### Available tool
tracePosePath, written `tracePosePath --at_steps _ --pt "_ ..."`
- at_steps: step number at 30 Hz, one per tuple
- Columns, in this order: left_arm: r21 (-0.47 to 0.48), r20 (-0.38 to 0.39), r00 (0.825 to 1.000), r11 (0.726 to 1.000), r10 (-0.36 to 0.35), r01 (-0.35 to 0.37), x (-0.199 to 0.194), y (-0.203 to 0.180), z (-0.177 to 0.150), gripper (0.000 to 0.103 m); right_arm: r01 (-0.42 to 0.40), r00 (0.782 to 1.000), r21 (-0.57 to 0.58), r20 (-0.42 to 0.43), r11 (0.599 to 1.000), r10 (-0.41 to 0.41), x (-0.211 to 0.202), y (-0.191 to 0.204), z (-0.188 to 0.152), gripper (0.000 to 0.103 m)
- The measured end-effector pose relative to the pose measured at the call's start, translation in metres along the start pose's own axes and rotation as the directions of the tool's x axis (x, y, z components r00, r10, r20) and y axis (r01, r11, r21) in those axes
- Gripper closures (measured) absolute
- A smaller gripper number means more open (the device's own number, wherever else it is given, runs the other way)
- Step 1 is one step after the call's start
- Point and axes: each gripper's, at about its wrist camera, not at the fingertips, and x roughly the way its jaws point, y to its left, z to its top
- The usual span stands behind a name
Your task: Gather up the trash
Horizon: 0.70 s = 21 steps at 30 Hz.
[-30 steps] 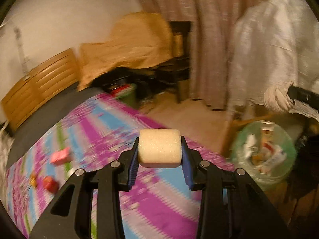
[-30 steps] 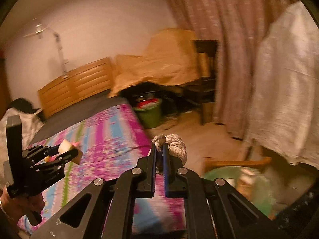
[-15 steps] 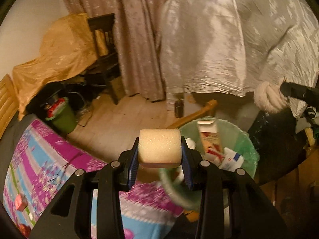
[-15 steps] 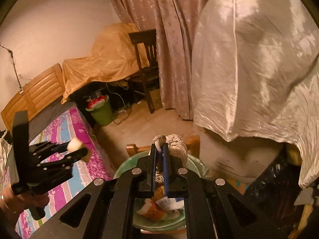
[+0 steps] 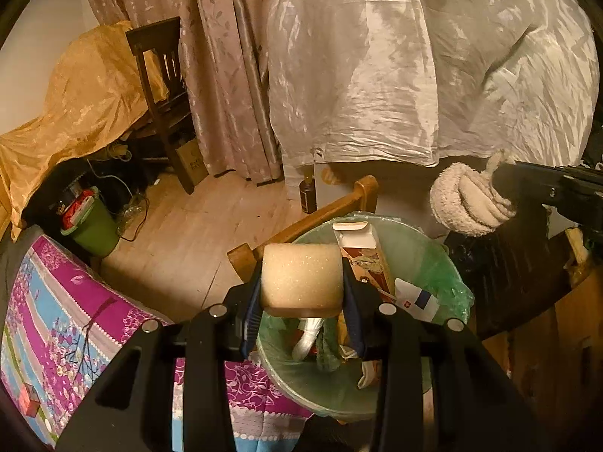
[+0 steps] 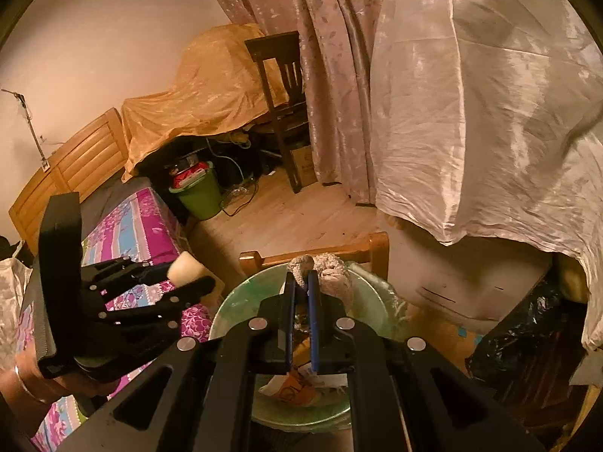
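A curtained bedroom: floral bedspread [image 5: 56, 320] left, two bins. The left gripper [image 5: 301, 286] pinches one sponge [image 5: 301, 280] above the near bin [image 5: 422, 260]; the right gripper [image 6: 301, 282], pressed together, pinches one sock [image 6: 331, 275] there.

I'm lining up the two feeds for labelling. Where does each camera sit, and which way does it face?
Left wrist view: on the left tool, looking down over its sponge block into the green-lined bin; the right tool with its fuzzy cloth enters at right.
Right wrist view: on the right tool, aimed down at that bin; the left tool and a hand show at left.
Shared: bin, chair, curtain, bedspread.
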Motion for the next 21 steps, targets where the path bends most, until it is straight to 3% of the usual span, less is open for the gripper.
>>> tracePosePath --at_steps 3,6,7,8,9,13,17,21 --pt "0.001 -0.001 1.0 1.0 0.0 0.0 0.002 0.001 0.001 0.067 -0.01 1.0 -0.008 -0.004 1.0 0.01 0.0 0.007 0.002 0.096" --pt "-0.005 -0.012 0.999 0.999 -0.047 0.047 0.005 0.002 0.0 0.066 -0.022 1.0 -0.021 -0.021 1.0 0.021 0.007 0.012 0.001 0.095" --pt "-0.012 -0.026 0.998 0.998 -0.063 0.063 0.009 0.003 0.0 0.053 -0.028 0.999 -0.018 -0.036 0.999 0.027 0.012 0.013 0.0 0.091" --pt "-0.018 -0.034 0.998 0.998 -0.06 0.059 0.011 0.004 -0.001 0.044 -0.022 0.999 -0.008 -0.046 1.0 0.022 0.016 0.012 -0.001 0.078" --pt "-0.02 -0.027 0.998 0.998 -0.055 0.054 0.012 0.005 -0.002 0.039 -0.014 0.999 -0.002 -0.041 1.0 0.014 0.018 0.012 -0.002 0.072" --pt "-0.009 -0.013 0.998 0.998 -0.055 0.055 0.006 0.005 -0.007 0.039 0.003 1.0 0.001 -0.027 1.0 -0.003 0.016 0.013 -0.006 0.072" --pt "-0.008 0.021 0.999 0.999 -0.048 0.048 -0.007 0.006 -0.01 0.039 0.077 0.997 -0.045 0.021 0.996 -0.077 -0.002 0.025 -0.011 0.071" --pt "-0.017 0.075 0.996 0.999 -0.049 0.051 -0.032 0.007 -0.018 0.039 0.171 0.978 -0.035 0.129 0.985 -0.165 -0.039 0.035 -0.024 0.036"
